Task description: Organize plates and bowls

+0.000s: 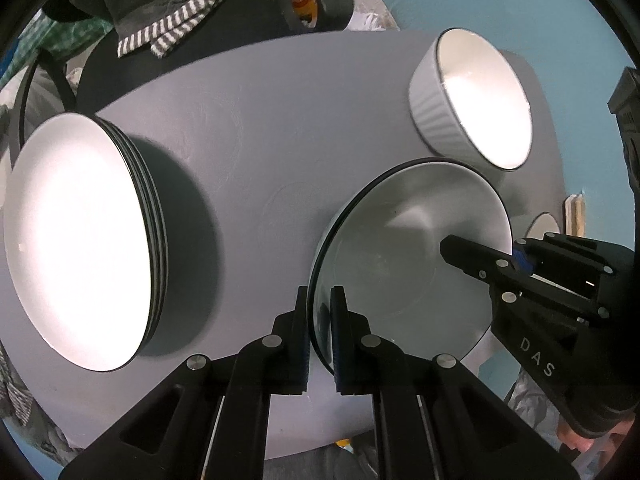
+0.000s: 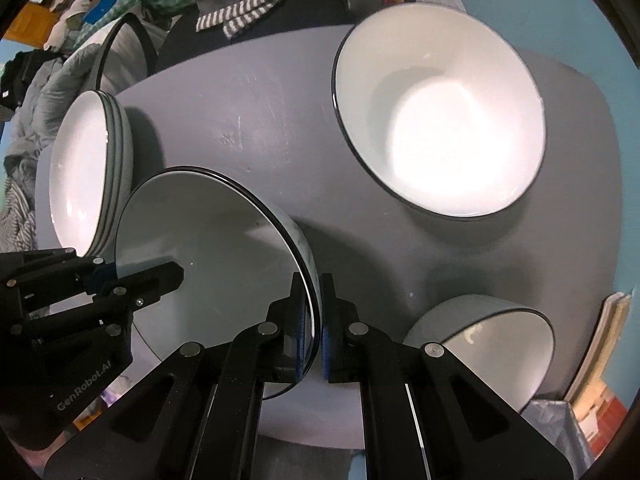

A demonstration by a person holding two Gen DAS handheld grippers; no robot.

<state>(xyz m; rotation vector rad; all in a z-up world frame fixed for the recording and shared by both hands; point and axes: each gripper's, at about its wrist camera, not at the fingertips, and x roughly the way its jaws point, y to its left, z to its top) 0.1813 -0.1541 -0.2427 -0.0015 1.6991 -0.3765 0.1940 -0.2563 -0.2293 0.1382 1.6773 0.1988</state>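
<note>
Low in each frame, the black left gripper (image 1: 319,340) and black right gripper (image 2: 316,324) are each pinching opposite rims of one white dark-edged ceramic plate (image 1: 404,248), sharing its weight above the grey round table (image 1: 248,140), likely heading toward the plate stack (image 1: 84,240) at left, away from the ribbed white bowl (image 1: 476,100) upper right
</note>
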